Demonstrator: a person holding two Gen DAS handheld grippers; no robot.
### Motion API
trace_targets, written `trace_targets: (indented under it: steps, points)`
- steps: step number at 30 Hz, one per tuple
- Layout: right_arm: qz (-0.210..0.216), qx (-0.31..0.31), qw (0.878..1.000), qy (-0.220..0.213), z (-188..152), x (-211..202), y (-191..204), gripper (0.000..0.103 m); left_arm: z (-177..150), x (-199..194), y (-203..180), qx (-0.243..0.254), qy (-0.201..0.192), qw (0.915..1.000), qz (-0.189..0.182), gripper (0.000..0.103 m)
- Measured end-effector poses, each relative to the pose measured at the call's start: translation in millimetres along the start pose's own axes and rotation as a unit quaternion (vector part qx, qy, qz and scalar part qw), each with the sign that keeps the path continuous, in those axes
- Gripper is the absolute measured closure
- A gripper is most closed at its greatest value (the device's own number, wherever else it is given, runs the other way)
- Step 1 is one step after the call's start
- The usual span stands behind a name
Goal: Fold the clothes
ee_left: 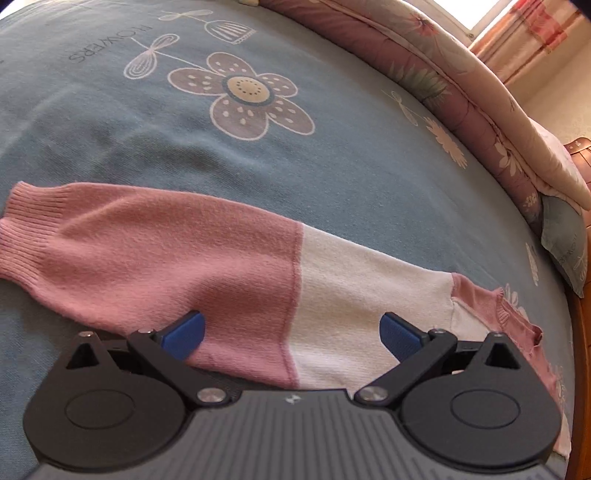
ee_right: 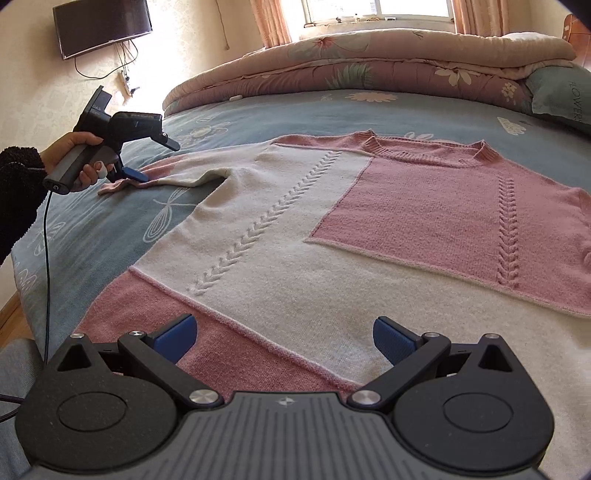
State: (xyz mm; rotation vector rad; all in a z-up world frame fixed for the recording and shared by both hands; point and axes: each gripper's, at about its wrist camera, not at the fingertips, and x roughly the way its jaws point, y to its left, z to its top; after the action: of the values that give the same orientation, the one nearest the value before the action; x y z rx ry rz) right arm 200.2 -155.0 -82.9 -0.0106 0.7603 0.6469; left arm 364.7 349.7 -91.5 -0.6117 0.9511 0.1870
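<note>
A pink and cream knit sweater [ee_right: 332, 236] lies flat, front up, on the blue flowered bedsheet [ee_right: 110, 229]. Its left sleeve [ee_left: 221, 266] stretches sideways, the ribbed pink cuff [ee_left: 26, 229] at the far left. My left gripper [ee_left: 291, 334] is open, its blue pads [ee_left: 183, 336] low on either side of the sleeve where pink meets cream. In the right wrist view a hand holds the left gripper [ee_right: 155, 160] over the sleeve [ee_right: 177, 175], the lower finger touching the fabric. My right gripper [ee_right: 284, 338] is open above the sweater's hem, holding nothing.
A folded floral quilt [ee_right: 369, 62] lies along the bed's far side, with a blue pillow [ee_right: 561, 96] at its right end. The wooden bed frame [ee_left: 580, 369] shows at the right. A wall-mounted TV [ee_right: 101, 26] and a cable [ee_right: 46, 258] are on the left.
</note>
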Motion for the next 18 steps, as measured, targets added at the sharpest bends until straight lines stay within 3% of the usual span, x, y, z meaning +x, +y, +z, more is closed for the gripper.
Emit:
trace_targets:
  steps: [3,10,14,18]
  points:
    - [0.000,0.007,1.000,-0.004,1,-3,-2,0.000,3,-9,-4,-0.010,-0.003,0.9999,-0.009,0.003]
    - [-0.003,-0.005,1.000,0.010,-3,4,1,0.000,-20,10,-83,0.105,0.016,0.9929,-0.054,0.002]
    - [-0.003,-0.001,1.000,0.027,-8,11,-2,0.000,-35,33,-86,0.115,0.022,0.9930,-0.018,0.002]
    - [0.001,-0.002,1.000,0.026,-10,8,-3,0.000,-39,23,-87,0.126,0.010,0.9917,0.027,0.003]
